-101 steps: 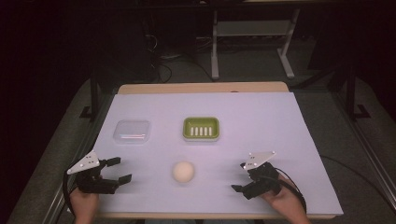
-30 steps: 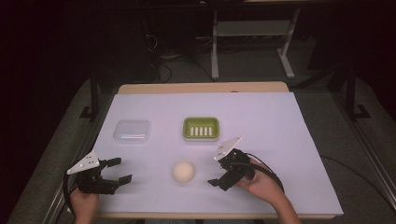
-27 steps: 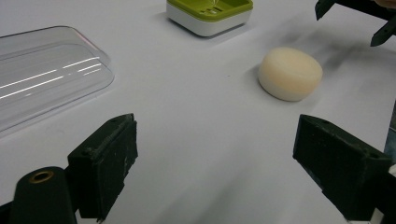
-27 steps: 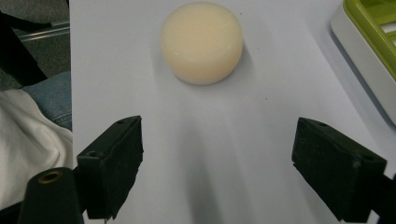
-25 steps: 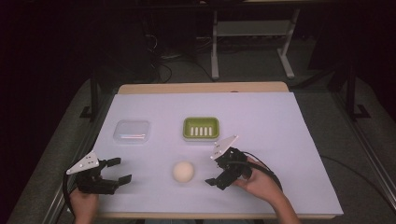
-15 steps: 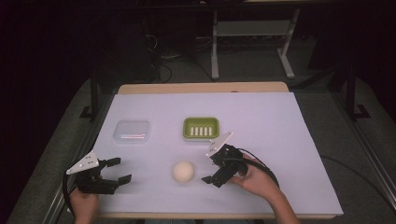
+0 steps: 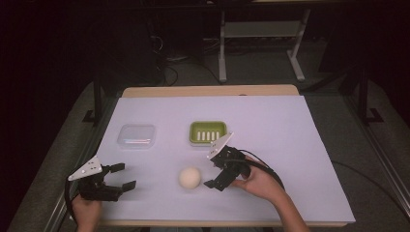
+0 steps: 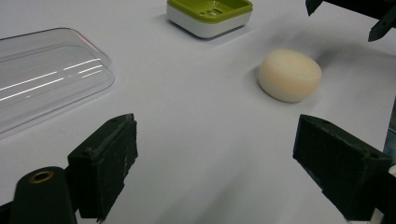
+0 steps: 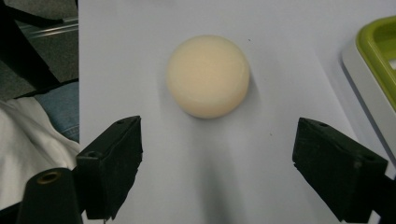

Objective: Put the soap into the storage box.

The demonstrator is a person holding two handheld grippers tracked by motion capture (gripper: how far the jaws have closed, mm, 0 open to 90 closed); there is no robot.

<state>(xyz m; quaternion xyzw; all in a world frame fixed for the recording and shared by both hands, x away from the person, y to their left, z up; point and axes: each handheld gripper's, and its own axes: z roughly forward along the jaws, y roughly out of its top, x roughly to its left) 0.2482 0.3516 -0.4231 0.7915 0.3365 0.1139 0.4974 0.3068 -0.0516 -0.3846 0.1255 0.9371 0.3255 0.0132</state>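
A round cream soap bar (image 7: 189, 178) (image 8: 290, 74) (image 9: 207, 75) lies on the white table cover near the front edge. My right gripper (image 7: 211, 174) (image 9: 217, 179) is just right of the soap, jaws wide open and pointed at it, nothing between them. A green soap dish (image 7: 208, 132) (image 8: 210, 14) (image 9: 376, 70) with a white base sits behind it. My left gripper (image 7: 123, 177) (image 8: 219, 177) rests open at the front left, empty. A clear plastic lid (image 7: 137, 135) (image 8: 44, 79) lies behind it.
The white cover (image 7: 290, 145) spans the table, with a wooden edge (image 7: 208, 91) at the back. A cable (image 7: 270, 171) trails from the right gripper. Dark floor and a metal stand (image 7: 261, 43) lie beyond the table.
My right gripper has moved left and slightly back, from the front right of the table up to the soap. The left gripper and the objects have stayed put.
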